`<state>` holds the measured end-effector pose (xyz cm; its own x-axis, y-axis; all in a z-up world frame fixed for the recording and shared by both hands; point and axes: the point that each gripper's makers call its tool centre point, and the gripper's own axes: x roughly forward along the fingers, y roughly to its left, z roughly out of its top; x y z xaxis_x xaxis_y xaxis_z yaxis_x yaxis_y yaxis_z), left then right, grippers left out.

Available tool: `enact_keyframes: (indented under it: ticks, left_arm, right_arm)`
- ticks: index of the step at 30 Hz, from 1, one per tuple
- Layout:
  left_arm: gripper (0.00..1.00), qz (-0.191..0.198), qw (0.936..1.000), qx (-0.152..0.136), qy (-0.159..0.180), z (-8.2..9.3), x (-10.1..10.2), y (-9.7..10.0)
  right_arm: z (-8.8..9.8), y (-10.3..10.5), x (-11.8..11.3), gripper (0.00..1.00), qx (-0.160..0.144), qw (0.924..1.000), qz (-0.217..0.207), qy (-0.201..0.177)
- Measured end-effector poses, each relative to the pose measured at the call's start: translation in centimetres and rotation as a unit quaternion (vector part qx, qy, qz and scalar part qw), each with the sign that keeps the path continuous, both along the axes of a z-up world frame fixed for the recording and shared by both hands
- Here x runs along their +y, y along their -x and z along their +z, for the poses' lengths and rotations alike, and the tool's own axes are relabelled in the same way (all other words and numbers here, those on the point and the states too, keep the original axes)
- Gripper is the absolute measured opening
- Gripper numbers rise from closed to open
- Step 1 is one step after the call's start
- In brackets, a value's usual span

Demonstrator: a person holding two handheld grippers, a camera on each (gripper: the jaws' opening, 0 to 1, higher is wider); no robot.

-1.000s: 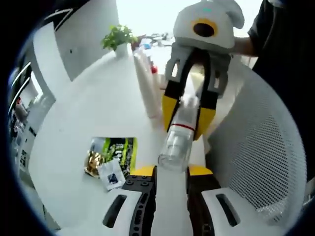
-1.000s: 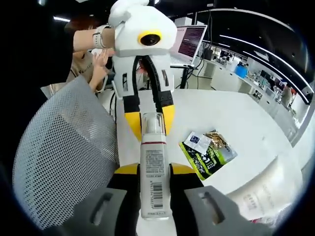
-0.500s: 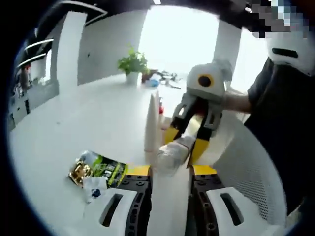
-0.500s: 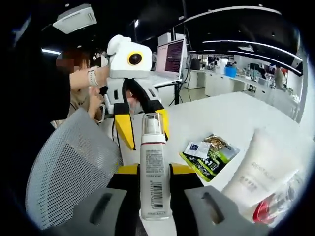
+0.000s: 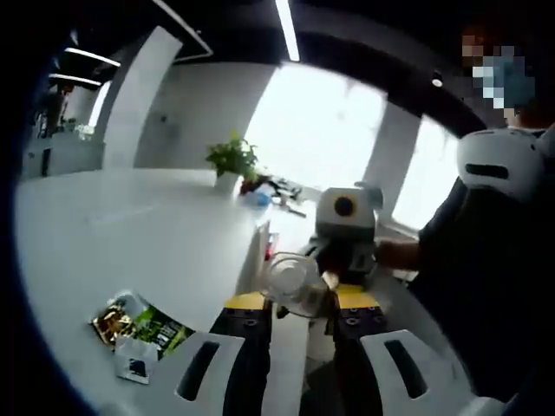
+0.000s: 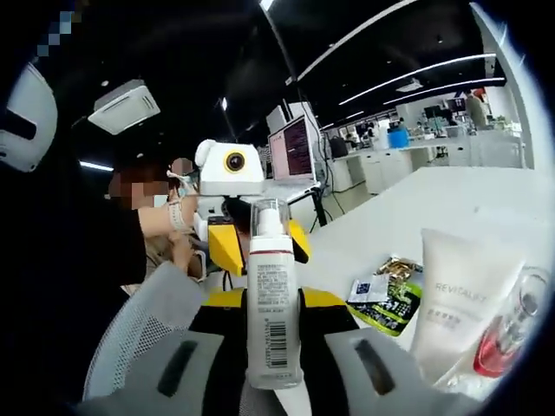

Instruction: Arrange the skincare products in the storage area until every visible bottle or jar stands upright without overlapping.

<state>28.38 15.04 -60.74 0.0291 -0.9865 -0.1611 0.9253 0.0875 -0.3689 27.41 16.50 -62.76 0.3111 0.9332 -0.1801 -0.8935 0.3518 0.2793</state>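
A white pump bottle [image 6: 274,321] with clear cap, red band and barcode is being pinched between both tongs [image 6: 274,299] [image 5: 299,299] above a white counter [image 5: 130,234] in an office.

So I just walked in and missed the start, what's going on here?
A person is tidying skincare products on a white table with two handheld grippers. The right gripper is shut on a pump bottle with a clear cap, held up off the table. The left gripper is at its capped end. A white tube, a red-tinted bottle and some sachets wait on the table.
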Motion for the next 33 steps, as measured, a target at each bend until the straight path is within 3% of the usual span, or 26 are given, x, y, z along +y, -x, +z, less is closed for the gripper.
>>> enact_keyframes:
  ticks: [13,19,25,28,33]
  left_arm:
    - [0.22,0.016,0.9986,0.009,0.049,1.3,-0.8,-0.1]
    - [0.21,0.022,0.9986,0.019,0.043,1.1,-0.8,-0.1]
    - [0.19,0.027,0.9977,0.052,0.034,0.9,-1.0,0.1]
    - [0.18,0.030,0.9979,0.050,0.028,0.8,-1.1,0.3]
    - [0.17,0.039,0.9977,0.055,0.011,0.6,-1.7,0.1]
  right_arm:
    - [0.8,0.2,0.9,0.21,0.025,0.9987,-0.004,-0.044]
    - [0.4,0.1,0.9,0.21,0.015,0.9995,-0.009,-0.027]
    - [0.2,0.3,1.0,0.22,0.005,0.9999,-0.005,-0.014]
    - [0.1,0.3,0.9,0.22,-0.008,0.9999,-0.008,0.000]
    - [-0.6,0.0,0.6,0.24,0.003,0.9996,-0.016,0.023]
